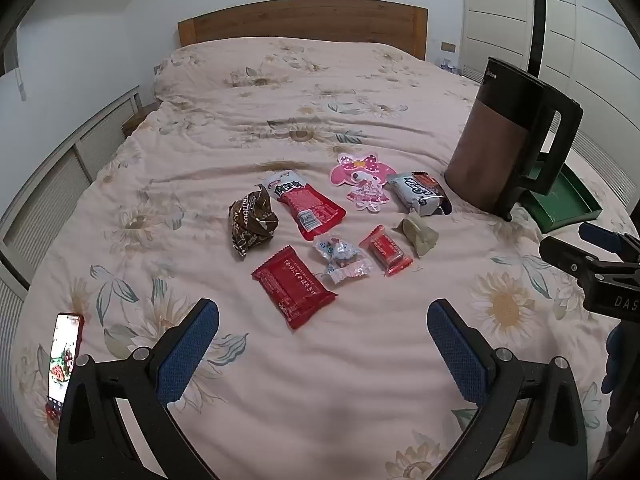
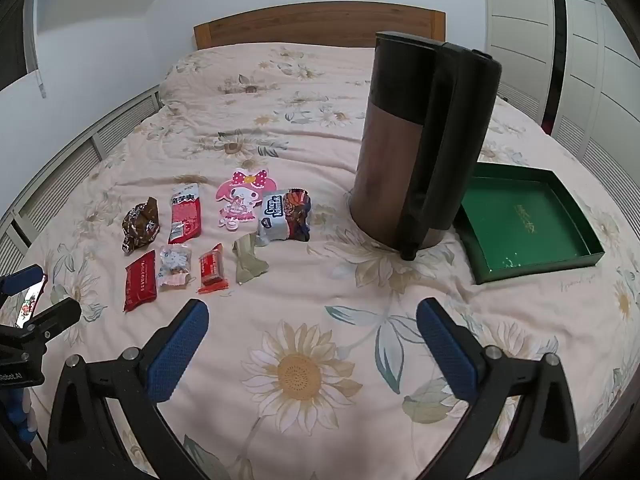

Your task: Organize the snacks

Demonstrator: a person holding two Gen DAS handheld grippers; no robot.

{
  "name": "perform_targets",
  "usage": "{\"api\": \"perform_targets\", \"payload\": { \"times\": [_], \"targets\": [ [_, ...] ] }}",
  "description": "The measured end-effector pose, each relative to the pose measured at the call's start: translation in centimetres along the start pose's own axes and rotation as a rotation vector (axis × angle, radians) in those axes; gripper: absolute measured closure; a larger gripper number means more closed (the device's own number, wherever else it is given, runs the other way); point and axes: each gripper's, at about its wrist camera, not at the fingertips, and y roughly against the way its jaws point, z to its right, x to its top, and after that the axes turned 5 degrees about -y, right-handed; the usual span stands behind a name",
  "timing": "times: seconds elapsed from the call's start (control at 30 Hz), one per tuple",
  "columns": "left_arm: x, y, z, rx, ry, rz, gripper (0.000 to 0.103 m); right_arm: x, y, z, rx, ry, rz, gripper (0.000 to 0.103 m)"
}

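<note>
Several snacks lie on the bed: a big red packet, a long red pouch, a brown crumpled bag, a clear candy bag, a small red bar, a pale green wrapped piece, a cookie pack and a pink cartoon packet. My left gripper is open and empty, just short of the big red packet. My right gripper is open and empty, right of the snacks.
A tall brown and black kettle stands right of the snacks. An empty green tray lies beside it. A lit phone lies at the left. The floral bedspread covers the bed up to a wooden headboard.
</note>
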Motion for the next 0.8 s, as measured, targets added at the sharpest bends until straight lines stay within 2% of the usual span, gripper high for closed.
{"api": "perform_targets", "payload": {
  "times": [0.8],
  "targets": [
    [-0.73, -0.63, -0.36, -0.019, 0.017, -0.016, 0.001, 0.09, 0.00, -0.21, -0.011, 0.009, -0.007, 0.000]
  ]
}}
